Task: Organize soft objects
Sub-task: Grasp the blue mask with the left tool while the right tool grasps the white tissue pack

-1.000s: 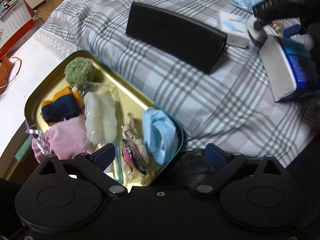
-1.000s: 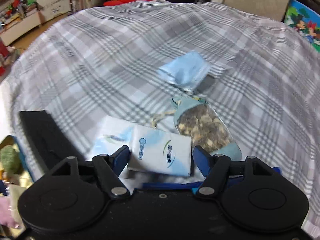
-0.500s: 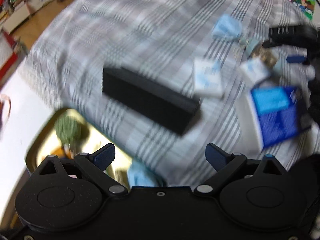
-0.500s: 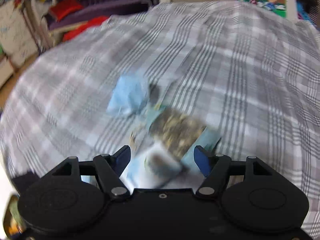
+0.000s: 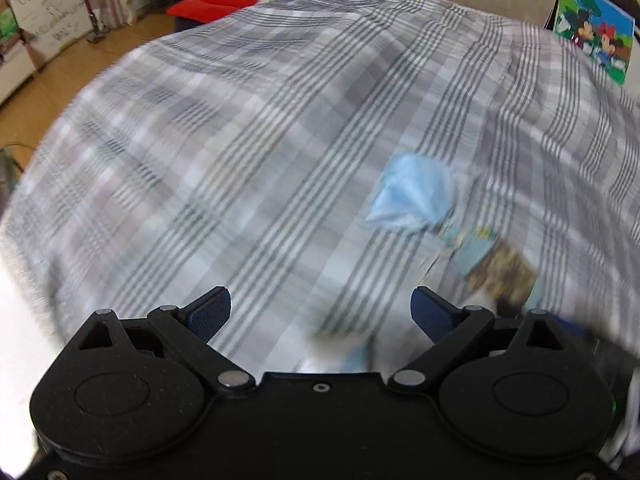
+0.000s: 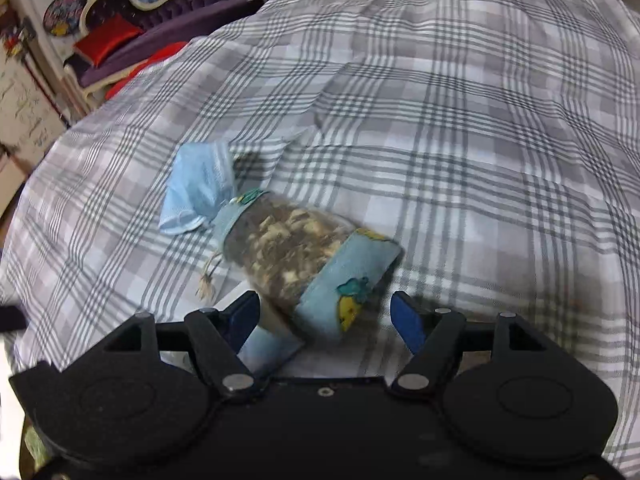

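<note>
A light blue folded cloth [image 6: 200, 188] lies on the grey plaid bedspread [image 6: 460, 128]. Touching it is a blue pouch with a clear window of dried bits [image 6: 304, 256]. My right gripper [image 6: 326, 312] is open, its jaws on either side of the pouch's near end, not closed on it. A pale tissue pack [image 6: 268, 346] lies just under the left finger. In the blurred left wrist view the cloth [image 5: 412, 200] and pouch [image 5: 500, 268] lie to the right; my left gripper [image 5: 322, 308] is open and empty over bare bedspread [image 5: 240, 160].
Beyond the bed's far edge stand a purple sofa with red cushions [image 6: 112, 40] and a wooden floor [image 5: 60, 64]. A cartoon picture [image 5: 592, 36] leans at the far right. The tin with sorted items is out of view.
My left gripper swung up and away from the tin and black case, now facing across the bed. My right gripper moved forward past the tissue pack to the pouch.
</note>
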### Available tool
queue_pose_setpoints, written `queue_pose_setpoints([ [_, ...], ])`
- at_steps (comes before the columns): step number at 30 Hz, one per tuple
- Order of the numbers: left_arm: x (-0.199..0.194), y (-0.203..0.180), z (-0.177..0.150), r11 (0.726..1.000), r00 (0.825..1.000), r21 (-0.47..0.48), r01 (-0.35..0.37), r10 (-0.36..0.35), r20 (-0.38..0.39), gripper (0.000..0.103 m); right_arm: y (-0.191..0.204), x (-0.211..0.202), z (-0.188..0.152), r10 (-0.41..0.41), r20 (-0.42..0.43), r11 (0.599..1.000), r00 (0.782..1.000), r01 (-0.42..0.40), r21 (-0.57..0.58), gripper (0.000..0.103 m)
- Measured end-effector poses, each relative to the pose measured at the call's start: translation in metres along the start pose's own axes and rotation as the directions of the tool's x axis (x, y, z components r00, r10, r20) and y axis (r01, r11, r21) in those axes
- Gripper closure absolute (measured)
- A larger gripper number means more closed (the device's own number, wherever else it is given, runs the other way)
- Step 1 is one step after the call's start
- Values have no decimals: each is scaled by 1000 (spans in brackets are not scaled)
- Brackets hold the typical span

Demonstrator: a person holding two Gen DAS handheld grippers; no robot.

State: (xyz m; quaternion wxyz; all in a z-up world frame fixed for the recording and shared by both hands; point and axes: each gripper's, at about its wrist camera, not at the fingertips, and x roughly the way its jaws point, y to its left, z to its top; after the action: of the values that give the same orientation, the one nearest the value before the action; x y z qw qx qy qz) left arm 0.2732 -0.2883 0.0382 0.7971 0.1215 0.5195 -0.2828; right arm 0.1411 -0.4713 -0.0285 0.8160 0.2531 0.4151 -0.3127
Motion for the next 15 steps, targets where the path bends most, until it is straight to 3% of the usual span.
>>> queue_pose_setpoints([
  [9,59,-32,55,997,999,-69,35,-35,2,9,4,-3,-5,-9,60,999,998,12,-42,32],
  [15,92,-47,68,995,998,-87,39,-42,-36,9,8,-4,-7,-2,87,997,996,9,-75,32],
])
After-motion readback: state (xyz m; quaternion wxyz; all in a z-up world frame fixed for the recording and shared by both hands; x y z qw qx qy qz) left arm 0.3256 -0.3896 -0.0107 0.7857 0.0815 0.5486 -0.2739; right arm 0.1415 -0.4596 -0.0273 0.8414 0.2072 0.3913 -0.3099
